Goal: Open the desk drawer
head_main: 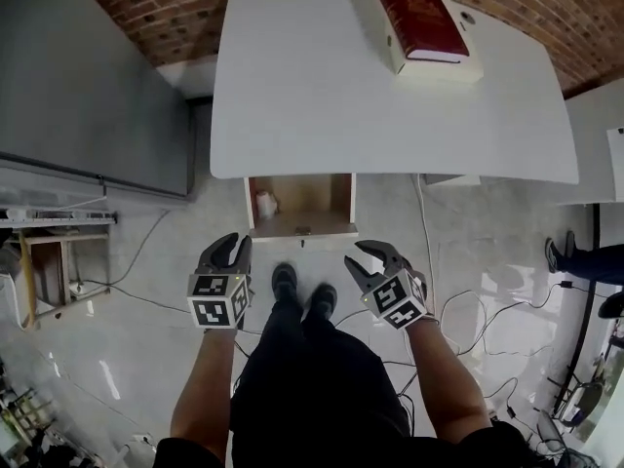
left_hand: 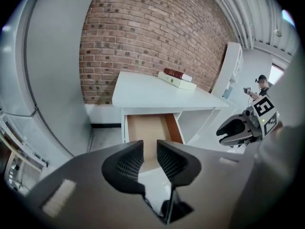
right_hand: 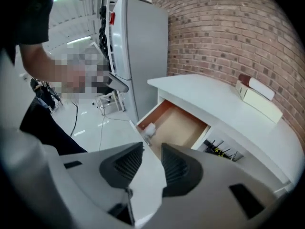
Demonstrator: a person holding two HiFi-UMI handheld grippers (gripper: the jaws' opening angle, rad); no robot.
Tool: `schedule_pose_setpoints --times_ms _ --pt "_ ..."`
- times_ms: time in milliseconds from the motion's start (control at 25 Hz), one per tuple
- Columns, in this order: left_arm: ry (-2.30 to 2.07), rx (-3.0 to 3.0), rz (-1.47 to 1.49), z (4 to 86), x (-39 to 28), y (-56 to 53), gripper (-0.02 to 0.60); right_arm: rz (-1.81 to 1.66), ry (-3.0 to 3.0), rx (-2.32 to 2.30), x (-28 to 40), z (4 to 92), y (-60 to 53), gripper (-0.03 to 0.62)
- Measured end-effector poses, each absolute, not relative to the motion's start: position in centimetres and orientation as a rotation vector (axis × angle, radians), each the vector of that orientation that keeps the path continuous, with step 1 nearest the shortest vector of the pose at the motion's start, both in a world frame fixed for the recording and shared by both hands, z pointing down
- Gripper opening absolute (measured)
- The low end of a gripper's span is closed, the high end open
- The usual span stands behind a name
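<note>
Desk (head_main: 390,96): white top, ahead of both grippers, against brick wall (head_main: 166,8). Drawer (head_main: 307,198): pulled out under desk's front edge, open, wood-lined; lies just ahead of L gripper (head_main: 234,245) & R gripper (head_main: 366,259), between their lines, touching neither. Box (head_main: 444,69) w/ red book (head_main: 421,19) on top: far desk corner, beyond R gripper. L gripper: jaws slightly spread, nothing between. R gripper: likewise apart, empty. Small white item (head_main: 265,204): inside drawer, L corner, ahead of L gripper.
</note>
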State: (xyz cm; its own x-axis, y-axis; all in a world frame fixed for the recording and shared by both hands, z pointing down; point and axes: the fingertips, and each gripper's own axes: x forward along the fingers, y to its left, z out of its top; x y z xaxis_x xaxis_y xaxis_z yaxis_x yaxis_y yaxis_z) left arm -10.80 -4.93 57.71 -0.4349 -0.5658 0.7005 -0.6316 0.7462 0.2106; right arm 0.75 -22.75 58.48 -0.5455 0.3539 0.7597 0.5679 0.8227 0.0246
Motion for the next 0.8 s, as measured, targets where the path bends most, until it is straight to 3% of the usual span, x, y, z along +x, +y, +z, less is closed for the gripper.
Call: schedule_pose_setpoints --times_ms 280,800 --pt "-2.142 0.996 0.095 49.0 -10.5 -5.9 0.095 -0.365 -2.219 -0.716 0.4 50.1 -20.5 0.122" --pt "-2.182 1.097 0.031 42.6 -15.0 -5.3 0.077 -0.312 -2.341 -0.476 -1.9 41.5 -22.9 0.106"
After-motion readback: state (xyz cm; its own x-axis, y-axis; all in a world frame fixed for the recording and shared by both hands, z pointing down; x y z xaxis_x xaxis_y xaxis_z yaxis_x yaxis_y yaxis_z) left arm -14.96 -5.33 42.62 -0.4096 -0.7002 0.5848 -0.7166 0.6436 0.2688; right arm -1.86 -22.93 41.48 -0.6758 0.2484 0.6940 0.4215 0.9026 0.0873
